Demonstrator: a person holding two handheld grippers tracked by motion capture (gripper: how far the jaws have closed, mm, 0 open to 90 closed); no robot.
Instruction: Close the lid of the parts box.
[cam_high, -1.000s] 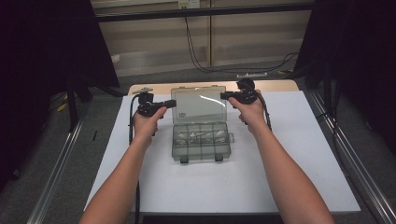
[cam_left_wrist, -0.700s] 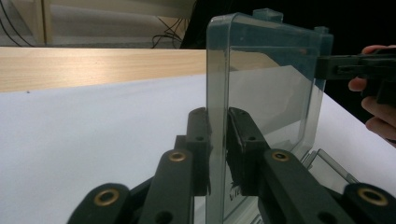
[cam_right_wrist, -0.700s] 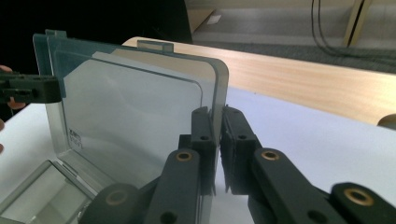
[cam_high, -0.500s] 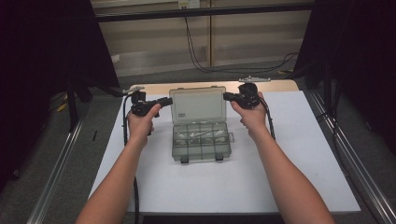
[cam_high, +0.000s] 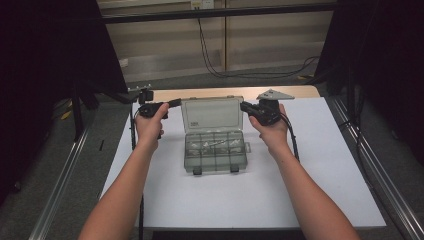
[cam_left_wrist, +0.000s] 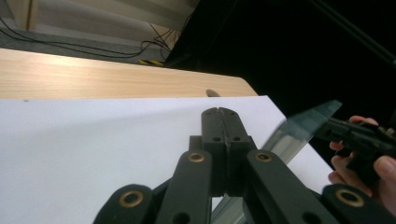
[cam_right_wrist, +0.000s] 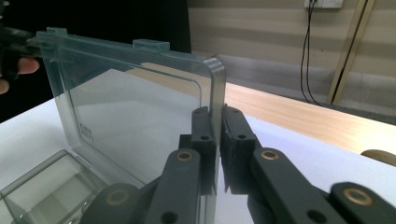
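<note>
A clear plastic compartment box (cam_high: 215, 150) sits mid-table with its lid (cam_high: 212, 114) standing upright. My right gripper (cam_high: 243, 106) is at the lid's right edge. In the right gripper view its jaws (cam_right_wrist: 217, 114) have been closing and are shut on that edge of the lid (cam_right_wrist: 135, 107). My left gripper (cam_high: 175, 103) points at the lid's upper left corner. Its jaws (cam_left_wrist: 219, 112) have just closed and meet with nothing seen between them. The lid (cam_left_wrist: 303, 128) runs past behind them toward the right gripper (cam_left_wrist: 359, 137). Small metal parts lie in the box's back compartments.
The box rests on a white sheet (cam_high: 310, 165) over a wooden table whose bare strip (cam_high: 220, 93) runs along the back. Black curtains hang at both sides, metal rails (cam_high: 370, 170) flank the table, and cables trail on the floor behind.
My right hand has drifted slightly toward the near side while staying at the lid's right edge. The left gripper has edged a little left and back, to the lid's corner.
</note>
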